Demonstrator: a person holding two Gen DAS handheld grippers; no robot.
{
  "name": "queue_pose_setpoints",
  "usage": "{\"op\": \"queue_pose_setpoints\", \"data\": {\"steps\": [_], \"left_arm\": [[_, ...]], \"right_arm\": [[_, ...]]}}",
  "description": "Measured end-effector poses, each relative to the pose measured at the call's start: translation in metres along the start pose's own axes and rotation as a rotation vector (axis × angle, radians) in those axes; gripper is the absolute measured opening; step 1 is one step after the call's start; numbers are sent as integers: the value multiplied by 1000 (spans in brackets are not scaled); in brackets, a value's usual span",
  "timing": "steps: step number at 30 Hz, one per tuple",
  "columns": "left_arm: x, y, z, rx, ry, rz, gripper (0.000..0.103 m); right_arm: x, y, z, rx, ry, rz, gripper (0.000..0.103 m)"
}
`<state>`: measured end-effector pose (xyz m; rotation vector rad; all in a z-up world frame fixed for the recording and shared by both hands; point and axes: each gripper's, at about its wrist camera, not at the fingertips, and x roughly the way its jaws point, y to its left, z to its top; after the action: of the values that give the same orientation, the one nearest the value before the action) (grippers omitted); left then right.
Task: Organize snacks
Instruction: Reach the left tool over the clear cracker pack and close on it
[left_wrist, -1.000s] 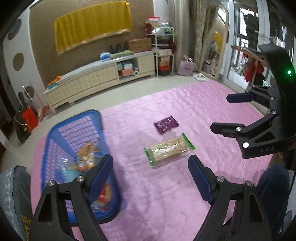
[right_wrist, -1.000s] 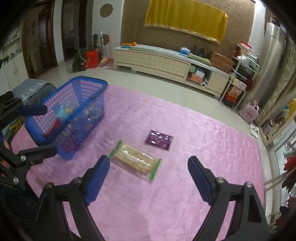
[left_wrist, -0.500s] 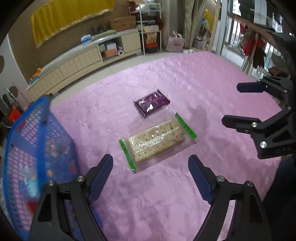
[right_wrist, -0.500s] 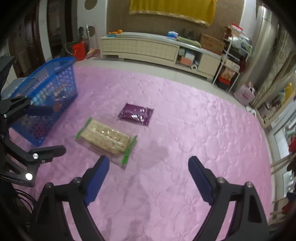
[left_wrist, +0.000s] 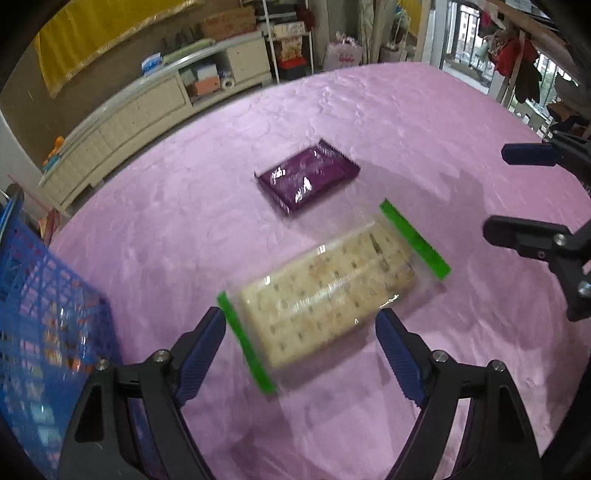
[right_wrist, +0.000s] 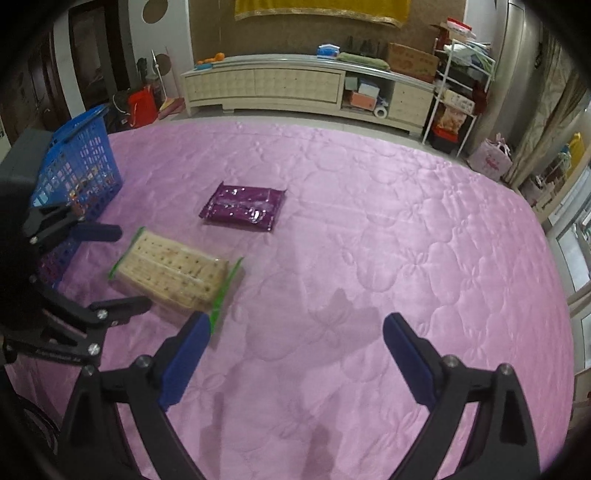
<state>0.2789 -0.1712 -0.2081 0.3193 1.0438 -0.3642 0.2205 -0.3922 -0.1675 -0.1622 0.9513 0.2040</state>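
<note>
Blue basket (left_wrist: 44, 302) already holds some snacks | cracker pack (left_wrist: 328, 284) lies just beside it on the pink quilt (right_wrist: 369, 221), purple packet (left_wrist: 306, 181) farther off; both still yours to bin | left gripper (left_wrist: 299, 343) fingers spread empty over the crackers | right gripper (right_wrist: 291, 343) fingers opening, nothing between.

two snack packs on the pink mat: one cracker pack (left_wrist: 328, 291), one purple packet (left_wrist: 306, 179); one blue basket (right_wrist: 79, 166).

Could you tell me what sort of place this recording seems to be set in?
Most likely a home living room. A long cream sideboard runs along the far wall, a pink quilted mat covers the floor, and a white wire rack holds household boxes.
</note>
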Motion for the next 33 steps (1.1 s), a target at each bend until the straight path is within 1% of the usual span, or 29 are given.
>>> {"op": "queue_pose_setpoints", "data": {"steps": [2, 5, 6, 8, 11, 14, 17, 24, 25, 26, 27, 28, 30, 32, 33], "left_arm": [[6, -1, 1, 26, 6, -40, 82], [13, -7, 3, 70, 5, -25, 89], [14, -8, 4, 69, -9, -25, 91], [18, -5, 8, 50, -4, -36, 95], [25, 2, 16, 14, 4, -52, 98], [33, 12, 21, -14, 15, -100, 99], [36, 14, 25, -17, -3, -102, 100], [41, 12, 32, -40, 0, -93, 100], [43, 12, 35, -43, 0, -92, 99], [42, 11, 36, -45, -4, -92, 95], [39, 7, 34, -48, -12, -92, 87], [34, 3, 31, -49, -20, -94, 83], [31, -3, 32, -38, -23, -96, 70], [31, -3, 33, -48, -17, -95, 65], [30, -5, 32, -51, -15, -91, 64]], "right_arm": [[0, -5, -1, 10, -2, 7, 96], [3, -10, -4, 28, 3, 25, 96], [4, -11, -5, 32, 6, 30, 96], [4, -13, -6, 34, 10, 39, 96], [2, -13, -8, 27, 4, 51, 96], [3, -11, -8, 10, 4, 54, 96], [6, -12, -10, 7, 15, 51, 96], [11, -11, -13, 6, 27, 36, 96], [11, -10, -13, 3, 29, 34, 96], [12, -9, -14, 0, 30, 34, 96], [12, -8, -13, -2, 31, 34, 96], [13, -8, -14, -4, 32, 35, 96], [12, -9, -14, -1, 31, 34, 96], [14, -9, -14, 5, 31, 30, 96], [15, -9, -13, 8, 33, 26, 96]]}}
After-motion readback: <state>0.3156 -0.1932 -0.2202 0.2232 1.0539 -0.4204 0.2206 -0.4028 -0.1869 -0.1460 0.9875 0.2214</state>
